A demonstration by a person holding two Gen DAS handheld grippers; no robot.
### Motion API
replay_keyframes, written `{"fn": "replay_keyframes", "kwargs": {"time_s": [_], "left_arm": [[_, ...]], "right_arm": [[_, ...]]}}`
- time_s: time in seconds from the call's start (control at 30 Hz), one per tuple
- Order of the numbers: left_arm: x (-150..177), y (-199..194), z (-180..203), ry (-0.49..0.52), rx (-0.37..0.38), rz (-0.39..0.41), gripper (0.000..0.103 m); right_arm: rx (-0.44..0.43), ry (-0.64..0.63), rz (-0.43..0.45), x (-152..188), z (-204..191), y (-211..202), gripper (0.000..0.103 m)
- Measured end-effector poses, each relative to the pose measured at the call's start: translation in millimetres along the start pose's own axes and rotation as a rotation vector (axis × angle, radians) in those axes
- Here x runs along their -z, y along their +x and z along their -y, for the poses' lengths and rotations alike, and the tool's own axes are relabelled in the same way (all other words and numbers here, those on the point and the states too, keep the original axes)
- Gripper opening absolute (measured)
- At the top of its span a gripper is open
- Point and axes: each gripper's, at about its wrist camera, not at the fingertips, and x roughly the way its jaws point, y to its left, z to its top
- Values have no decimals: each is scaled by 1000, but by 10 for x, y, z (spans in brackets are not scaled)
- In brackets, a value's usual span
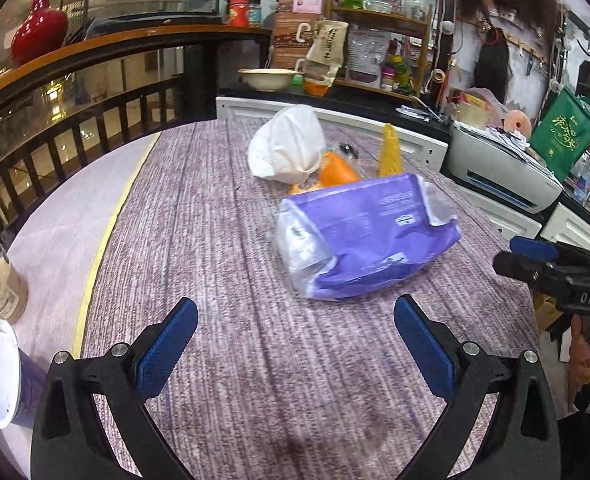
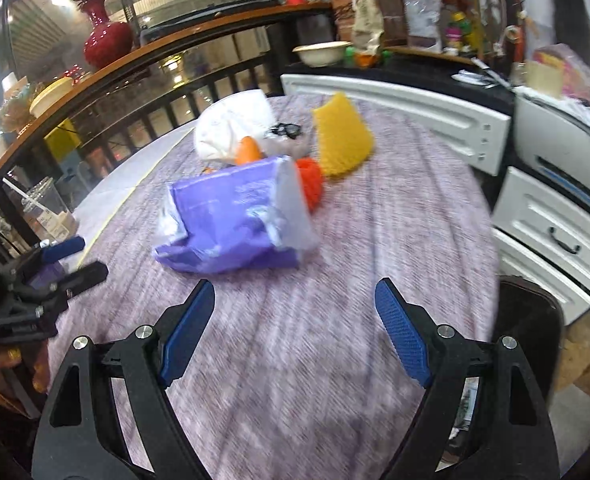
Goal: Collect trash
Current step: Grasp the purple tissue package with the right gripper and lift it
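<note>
Purple plastic bag (image 1: 369,236) lies on the desk (image 1: 223,208) just ahead of both claws, long axis crosswise. The left claw (image 1: 295,344) and right claw (image 2: 295,324) both gape, empty, about equally near it.

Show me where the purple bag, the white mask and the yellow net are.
purple bag (image 1: 375,236): left wrist view, on its purple middle.
white mask (image 1: 287,144): left wrist view, on its front.
yellow net (image 2: 341,136): right wrist view, on its middle.
</note>
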Motion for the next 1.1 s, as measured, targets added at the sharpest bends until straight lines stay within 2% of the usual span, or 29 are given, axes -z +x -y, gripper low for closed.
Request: {"fn": "replay_keyframes", "kwargs": {"time_s": [0.13,0.3,0.37,0.5,0.57,0.77,1.0,1.1], "left_arm": [[41,38,-138,-23,2,-19,97],[73,58,-219,-31,9,-30,97],[80,73,-243,-33,10,-34,97],[93,106,-267,-40,15,-42,97],[97,132,-274,-45,20,-52,97],[72,163,-221,-37,31,-63,97],[-67,235,-20,38,43,-51,97],[-155,336,70,69,47,-55,97]], "right_arm": [[-25,-6,-35,-165,-126,234,80],[-15,14,-86,-303,-103,591,74],[-41,51,-118,-313,-48,701,66],[-73,90,-138,-283,11,755,40],[-96,109,-131,-280,52,724,34],[-111,148,-32,-282,184,337,32],[29,172,145,-298,488,-368,32],[64,192,178,-270,654,-575,32]]}}
